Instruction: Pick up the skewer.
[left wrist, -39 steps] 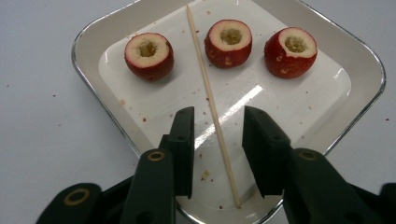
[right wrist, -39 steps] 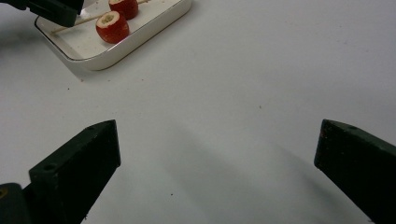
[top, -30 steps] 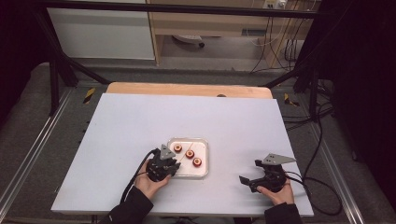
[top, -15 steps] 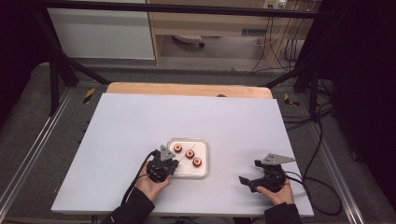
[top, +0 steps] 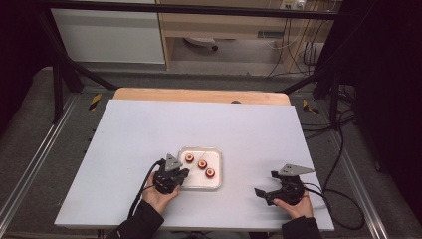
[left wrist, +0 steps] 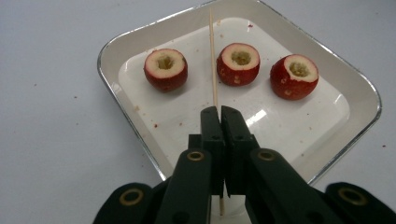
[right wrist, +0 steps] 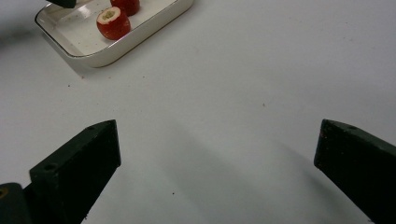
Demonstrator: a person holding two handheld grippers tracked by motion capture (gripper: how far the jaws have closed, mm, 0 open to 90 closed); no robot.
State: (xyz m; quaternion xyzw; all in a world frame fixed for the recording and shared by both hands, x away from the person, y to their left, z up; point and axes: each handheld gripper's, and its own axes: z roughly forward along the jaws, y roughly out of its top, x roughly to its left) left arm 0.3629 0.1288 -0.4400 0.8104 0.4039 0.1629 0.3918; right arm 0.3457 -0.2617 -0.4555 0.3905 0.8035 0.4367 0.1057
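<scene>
A white tray (left wrist: pixel 299 121) holds three cored red fruits (left wrist: pixel 165 69), (left wrist: pixel 240 63), (left wrist: pixel 294 76) in a row. My left gripper (left wrist: pixel 220 109) sits at the tray's near edge, shut on a thin wooden skewer (left wrist: pixel 212 56) that runs forward between the left and middle fruits. In the high view the left gripper (top: pixel 185 173) is at the tray's (top: pixel 199 180) left front corner. My right gripper (top: pixel 264 183) rests on the table to the tray's right, its jaws wide apart. In the right gripper view the right gripper (right wrist: pixel 218 135) has bare table between its jaws, with the tray (right wrist: pixel 140 39) and a fruit (right wrist: pixel 112 22) at the upper left.
The table is a pale grey board (top: pixel 149 129) with a wooden strip (top: pixel 199 95) along its far edge. Dark frame bars and cables (top: pixel 328 129) surround it. Cables trail from both grippers toward the person's sleeves.
</scene>
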